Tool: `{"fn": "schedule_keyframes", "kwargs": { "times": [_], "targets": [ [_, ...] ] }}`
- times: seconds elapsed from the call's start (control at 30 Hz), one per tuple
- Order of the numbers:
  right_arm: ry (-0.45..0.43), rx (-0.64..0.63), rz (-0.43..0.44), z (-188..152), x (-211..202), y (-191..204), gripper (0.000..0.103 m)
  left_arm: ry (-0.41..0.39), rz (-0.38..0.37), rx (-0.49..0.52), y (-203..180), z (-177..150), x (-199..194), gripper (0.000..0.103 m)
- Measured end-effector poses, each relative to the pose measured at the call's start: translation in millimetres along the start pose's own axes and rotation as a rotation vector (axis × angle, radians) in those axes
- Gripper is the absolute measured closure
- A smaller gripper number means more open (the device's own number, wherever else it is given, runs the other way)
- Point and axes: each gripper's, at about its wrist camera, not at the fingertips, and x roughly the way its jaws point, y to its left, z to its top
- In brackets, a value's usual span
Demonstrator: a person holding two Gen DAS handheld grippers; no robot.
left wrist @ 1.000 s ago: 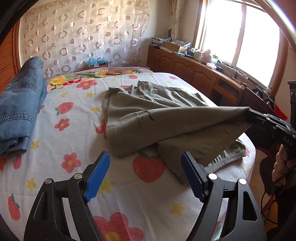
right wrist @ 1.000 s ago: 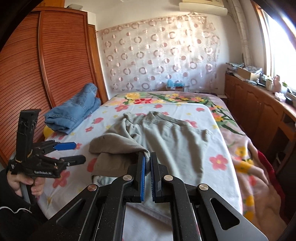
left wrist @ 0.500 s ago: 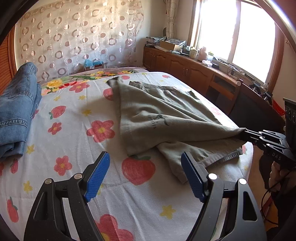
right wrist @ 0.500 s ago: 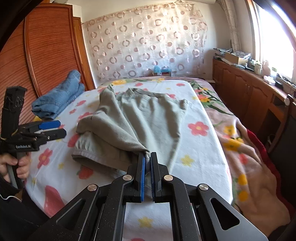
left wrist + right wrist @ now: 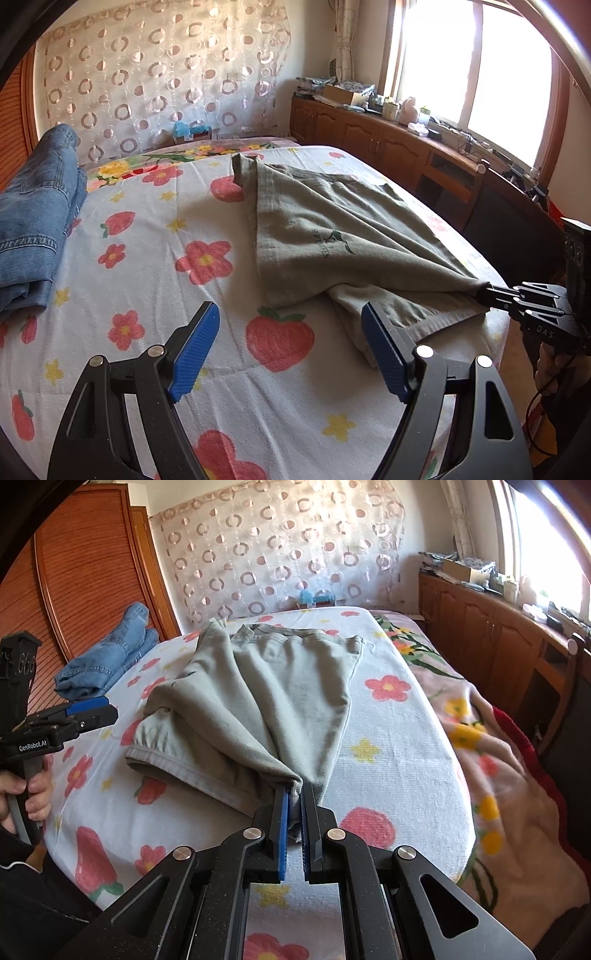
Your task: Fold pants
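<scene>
Between the pressed-together pads of the right gripper (image 5: 294, 805) sits a pinched leg end of the grey-green pants (image 5: 258, 690). They run lengthwise straight ahead across the flowered bed (image 5: 399, 746), waistband farthest away. Off to its left, the left gripper (image 5: 290, 347) hangs spread and empty, with folded jeans (image 5: 107, 657) beyond.

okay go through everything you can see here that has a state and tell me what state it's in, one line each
Left claw: open, empty, above the sheet.
Right claw: shut on the pants' cuff.
Pants: spread on the bed, one leg pulled across the other.
Jeans: folded, lying at the bed's edge.
</scene>
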Motion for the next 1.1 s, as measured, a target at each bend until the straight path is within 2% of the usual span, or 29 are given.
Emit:
{"fn": "schedule_keyframes", "kwargs": {
  "times": [0.1, 0.13, 0.2, 0.27, 0.37, 0.77, 1.1],
  "targets": [
    [-0.007, 0.005, 0.004, 1.4, -3.5, -0.2, 0.098, -0.017, 0.011, -0.001, 2.3, 1.1, -4.3, 0.023],
    [-0.010, 0.000, 0.001, 2.0, -5.8, 0.1, 0.095, -0.019, 0.014, 0.000, 2.2, 2.1, -5.3, 0.023],
    [-0.027, -0.005, -0.014, -0.3, -10.8, -0.5, 0.082, -0.025, 0.025, 0.001, 5.5, 3.9, -9.5, 0.023],
    [-0.056, -0.006, -0.019, -1.4, -19.2, -2.9, 0.078, -0.027, 0.029, -0.002, 8.1, 6.3, -12.3, 0.023],
    [-0.094, -0.008, -0.022, 2.7, -28.4, -3.8, 0.065, -0.029, 0.043, -0.003, 13.3, 9.4, -15.9, 0.023],
    [-0.143, -0.094, 0.070, 42.0, -6.3, 34.2, 0.062, -0.051, 0.095, -0.010, 31.0, 16.3, -26.6, 0.023],
    [-0.074, -0.168, 0.162, 65.1, 35.6, 57.5, 0.061, -0.061, 0.120, -0.054, 54.2, 13.4, -33.9, 0.023]
  ]
}}
